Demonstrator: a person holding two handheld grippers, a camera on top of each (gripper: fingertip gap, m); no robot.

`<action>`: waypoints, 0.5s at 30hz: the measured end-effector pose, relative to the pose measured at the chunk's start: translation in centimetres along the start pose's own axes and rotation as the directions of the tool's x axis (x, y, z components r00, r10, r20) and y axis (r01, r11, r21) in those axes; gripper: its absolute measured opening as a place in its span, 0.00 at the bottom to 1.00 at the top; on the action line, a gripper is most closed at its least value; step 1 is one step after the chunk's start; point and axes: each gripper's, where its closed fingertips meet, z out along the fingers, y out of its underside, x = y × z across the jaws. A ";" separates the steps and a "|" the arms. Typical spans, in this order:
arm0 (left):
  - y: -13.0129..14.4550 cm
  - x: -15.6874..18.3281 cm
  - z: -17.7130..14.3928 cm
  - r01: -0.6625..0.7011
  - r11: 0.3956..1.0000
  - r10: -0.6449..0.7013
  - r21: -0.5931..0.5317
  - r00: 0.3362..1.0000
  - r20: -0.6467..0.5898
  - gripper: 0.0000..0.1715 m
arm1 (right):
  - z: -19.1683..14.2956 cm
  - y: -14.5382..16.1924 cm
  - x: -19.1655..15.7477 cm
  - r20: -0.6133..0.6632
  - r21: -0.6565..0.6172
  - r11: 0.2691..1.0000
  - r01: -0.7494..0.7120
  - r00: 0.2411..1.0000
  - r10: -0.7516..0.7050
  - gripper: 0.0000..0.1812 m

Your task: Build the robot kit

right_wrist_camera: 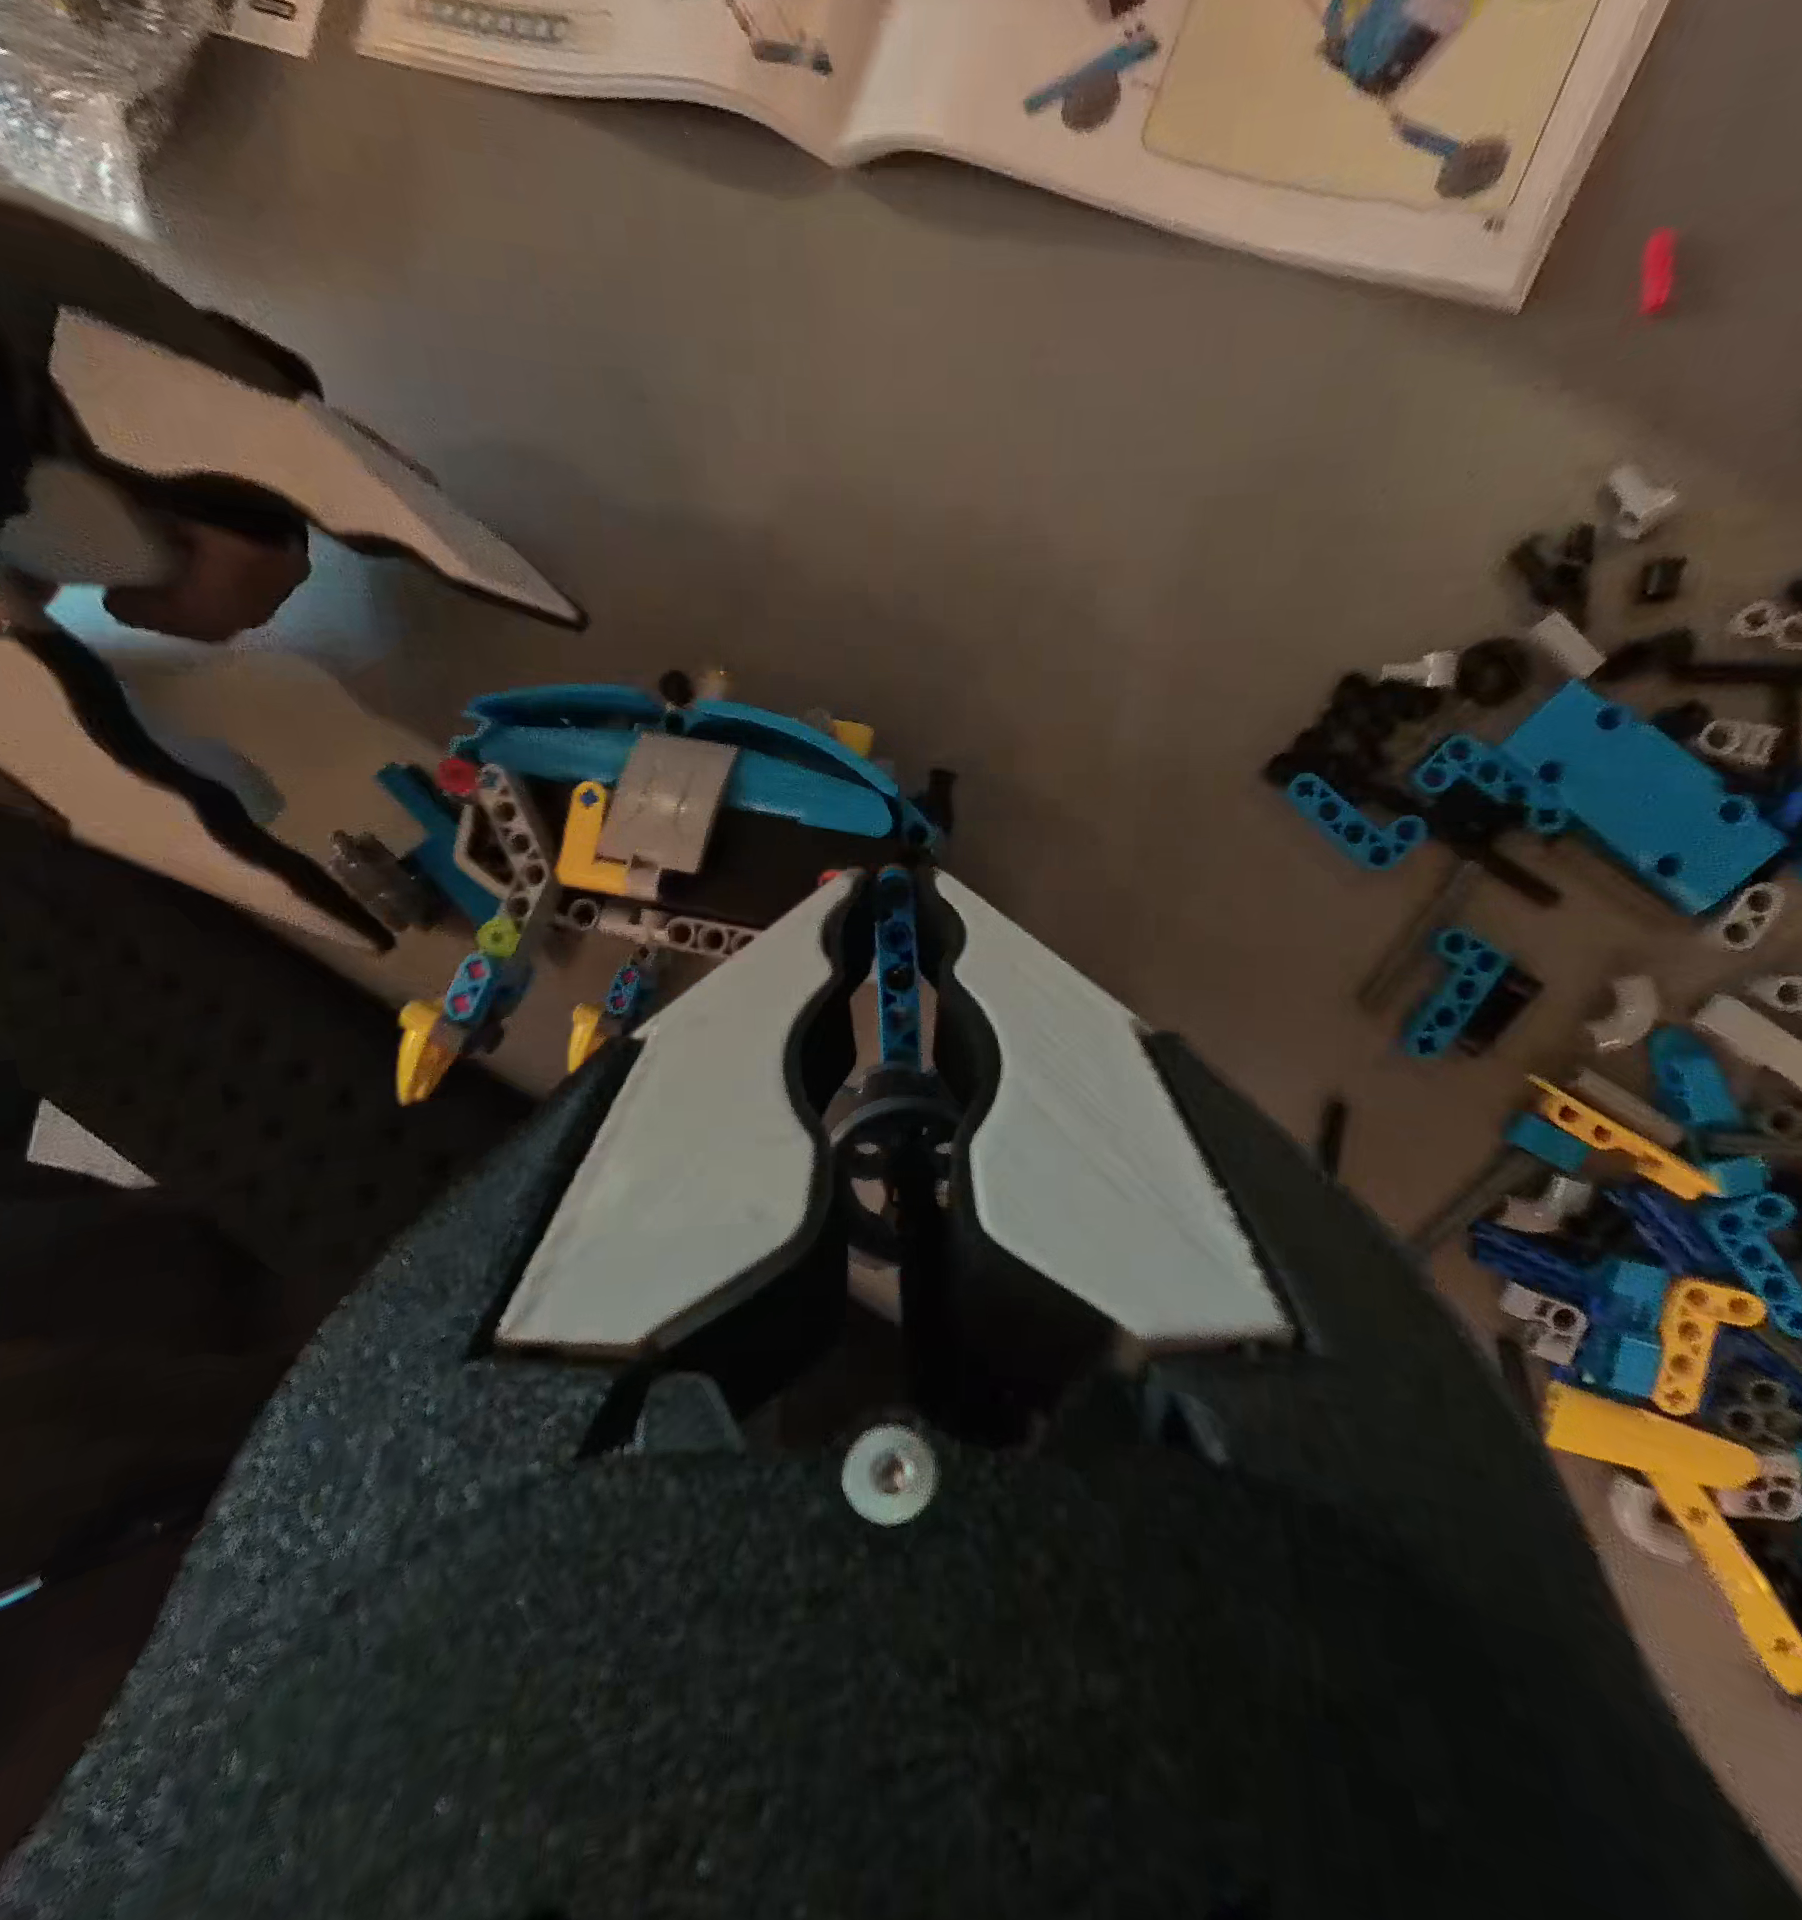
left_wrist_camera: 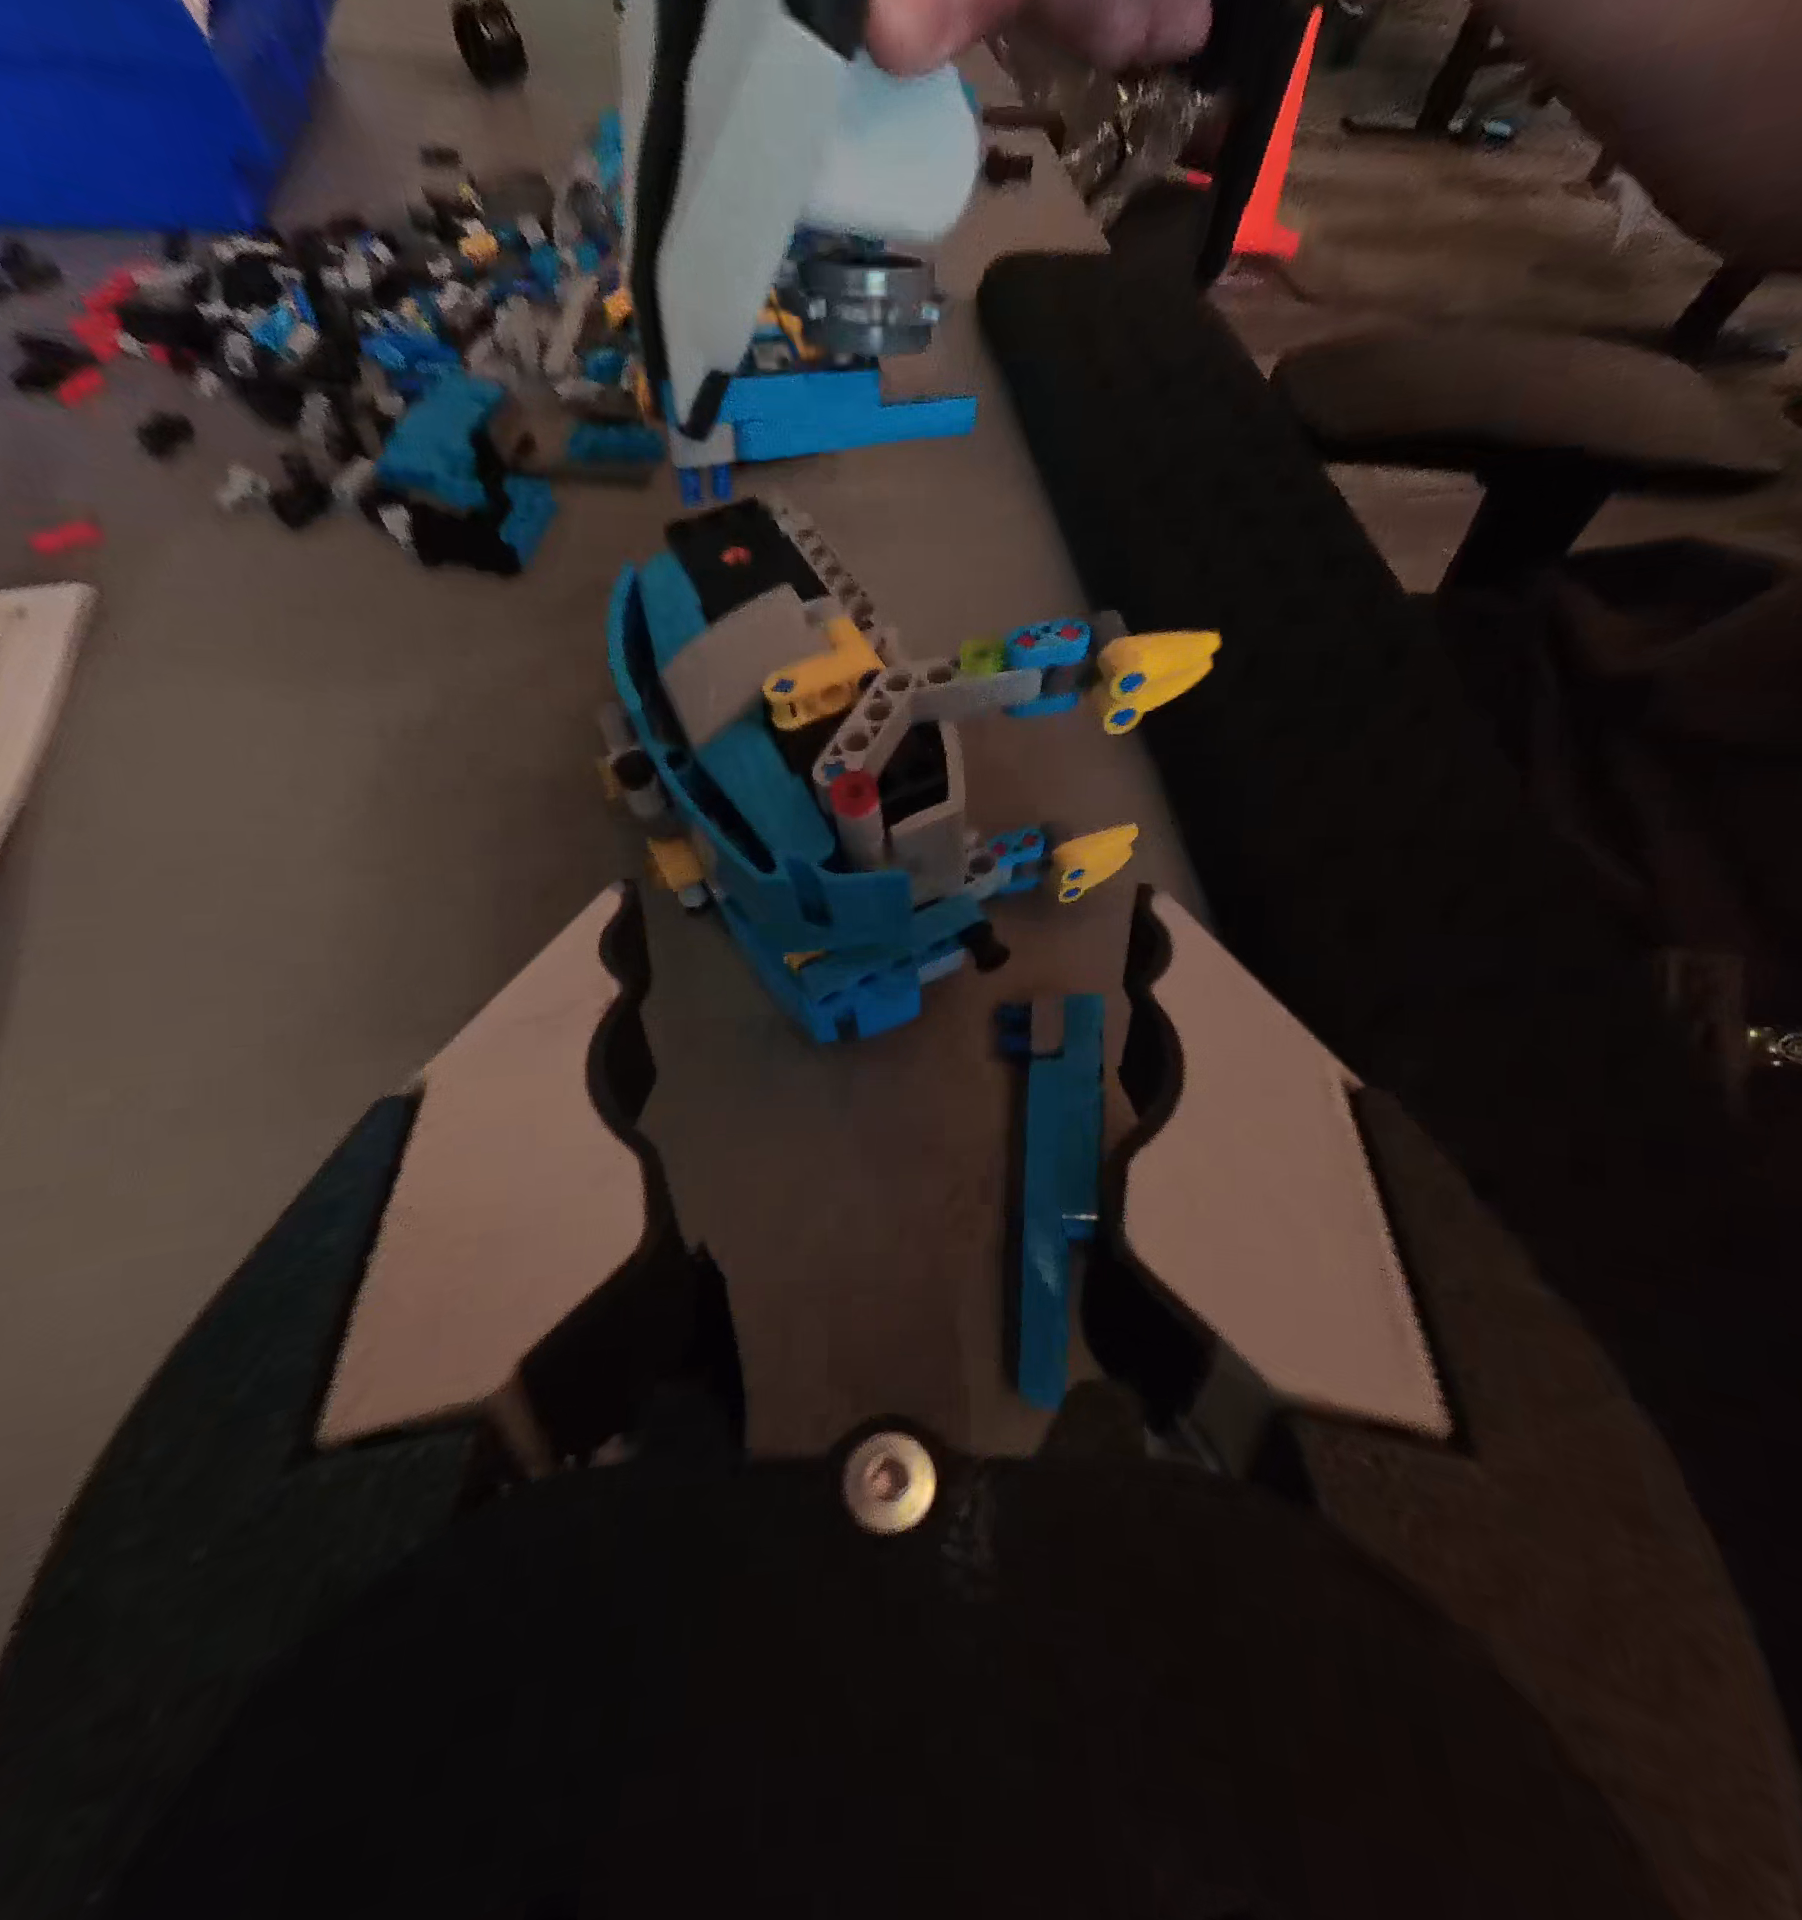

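A blue, grey and yellow brick model (left_wrist_camera: 803,790) stands on the brown table (left_wrist_camera: 305,935), its two yellow claws (left_wrist_camera: 1157,670) pointing over the table's right edge. My left gripper (left_wrist_camera: 886,914) is open and empty, just short of the model. A long blue beam (left_wrist_camera: 1058,1195) lies between its fingers, close to the right one. My right gripper (right_wrist_camera: 897,883) is shut on a thin blue beam with a black wheel (right_wrist_camera: 895,987), its tip touching the model (right_wrist_camera: 668,810). The right gripper also shows in the left wrist view (left_wrist_camera: 710,260), the left one in the right wrist view (right_wrist_camera: 305,520).
A pile of loose bricks (left_wrist_camera: 357,343) (right_wrist_camera: 1655,1039) spreads across the table. An open instruction booklet (right_wrist_camera: 1188,114) lies beyond the model. A blue box (left_wrist_camera: 97,104) stands at the far left. A dark chair (left_wrist_camera: 1240,623) and an orange cone (left_wrist_camera: 1281,156) are past the table's edge. The gap from one gripper's tips to the other's is roughly 12 centimeters.
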 end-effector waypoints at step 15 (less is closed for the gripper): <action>-0.6 -1.1 3.2 0.034 0.999 -0.036 0.012 0.968 0.249 0.34 | 0.6 0.5 0.4 -0.132 -0.084 0.995 -0.057 0.990 0.046 0.04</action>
